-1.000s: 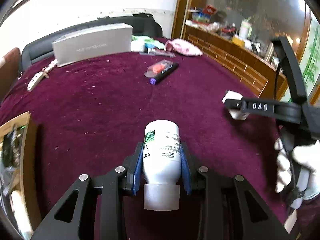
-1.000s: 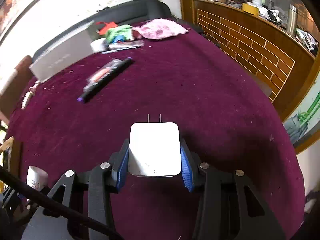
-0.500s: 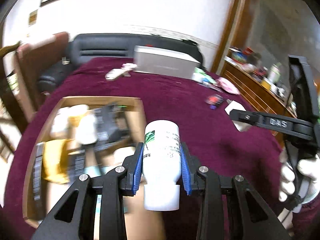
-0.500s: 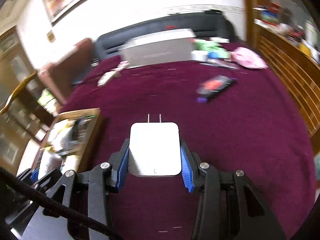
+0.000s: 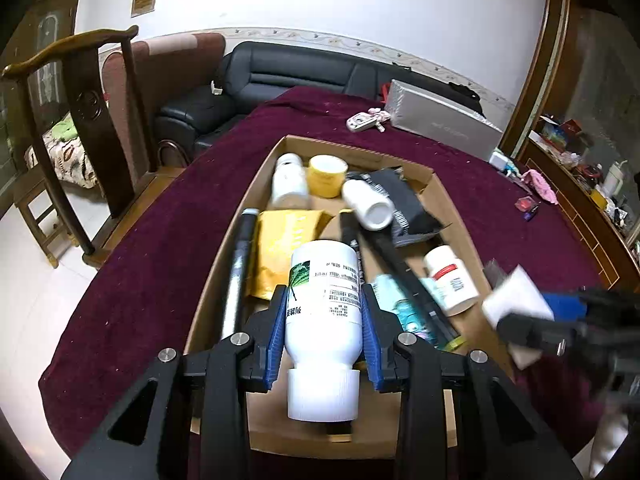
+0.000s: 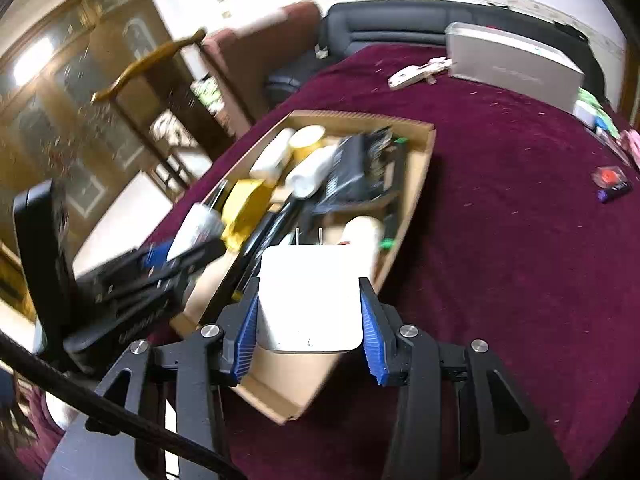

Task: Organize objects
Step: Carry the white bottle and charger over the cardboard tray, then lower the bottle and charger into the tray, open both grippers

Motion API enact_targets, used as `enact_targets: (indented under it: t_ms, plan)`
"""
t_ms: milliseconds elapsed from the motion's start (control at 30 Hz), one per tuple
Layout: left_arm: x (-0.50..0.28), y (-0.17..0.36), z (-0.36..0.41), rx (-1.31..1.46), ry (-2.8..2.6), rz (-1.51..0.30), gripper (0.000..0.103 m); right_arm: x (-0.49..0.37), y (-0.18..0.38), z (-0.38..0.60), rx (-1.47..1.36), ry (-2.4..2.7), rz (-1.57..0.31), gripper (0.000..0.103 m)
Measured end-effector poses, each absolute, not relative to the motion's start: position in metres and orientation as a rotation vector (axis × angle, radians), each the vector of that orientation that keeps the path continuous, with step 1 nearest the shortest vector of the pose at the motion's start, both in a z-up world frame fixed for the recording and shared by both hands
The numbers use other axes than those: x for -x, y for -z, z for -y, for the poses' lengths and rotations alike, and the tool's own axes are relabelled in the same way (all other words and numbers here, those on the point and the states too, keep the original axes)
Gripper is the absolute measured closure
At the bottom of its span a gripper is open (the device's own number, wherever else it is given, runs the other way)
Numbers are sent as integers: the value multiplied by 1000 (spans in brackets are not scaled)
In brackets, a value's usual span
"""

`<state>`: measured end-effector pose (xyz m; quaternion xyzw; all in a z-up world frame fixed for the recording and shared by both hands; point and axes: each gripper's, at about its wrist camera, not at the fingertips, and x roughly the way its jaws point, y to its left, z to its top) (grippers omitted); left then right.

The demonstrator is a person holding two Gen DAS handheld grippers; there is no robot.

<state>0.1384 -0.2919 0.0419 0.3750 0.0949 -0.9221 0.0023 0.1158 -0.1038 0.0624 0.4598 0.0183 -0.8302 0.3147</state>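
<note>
Left wrist view showed your left tool (image 5: 323,322) clamped mid-body on the smooth, rigid white bottle (image 5: 323,300) above the cardboard box (image 5: 448,196), while your right tool (image 6: 308,316) gripped the light, hard charger (image 6: 308,296) by its flat sides over the box's near edge.

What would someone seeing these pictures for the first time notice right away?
Front and centre in the left wrist view, the left gripper clamps a white bottle, cap toward the camera, above an open cardboard box crowded with bottles, a yellow pouch and dark items. In the right wrist view, the right gripper grips a white plug adapter, prongs forward, by the box's near right edge. Everything sits on a deep maroon tablecloth.
</note>
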Motion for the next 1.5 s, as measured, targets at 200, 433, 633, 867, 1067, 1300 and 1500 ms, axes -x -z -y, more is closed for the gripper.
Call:
enact_targets:
  t_ms: [200, 433, 633, 867, 1067, 1300, 1500]
  plan:
    - [-143, -29, 302, -1214, 2873, -313, 74, -129, -42, 121, -1254, 2145, -124, 59]
    - [-144, -29, 303, -1206, 2871, -318, 74, -137, -29, 127, -1279, 2137, -170, 59]
    - [-145, -34, 306, -1170, 2884, -348, 73, -136, -24, 130, -1281, 2141, -176, 59]
    - [-157, -60, 297, -992, 2958, -309, 45, -144, -50, 119, -1169, 2197, -166, 58]
    - [-169, -88, 270, -827, 2916, -104, 22, -151, -83, 101, -1017, 2367, -179, 46]
    - [-178, -111, 249, -725, 2798, -12, 12, -139, -90, 69, -1016, 2523, -114, 43]
    - [-187, -124, 230, -657, 2624, 88, 8, -141, -96, 57, -979, 2606, -125, 42]
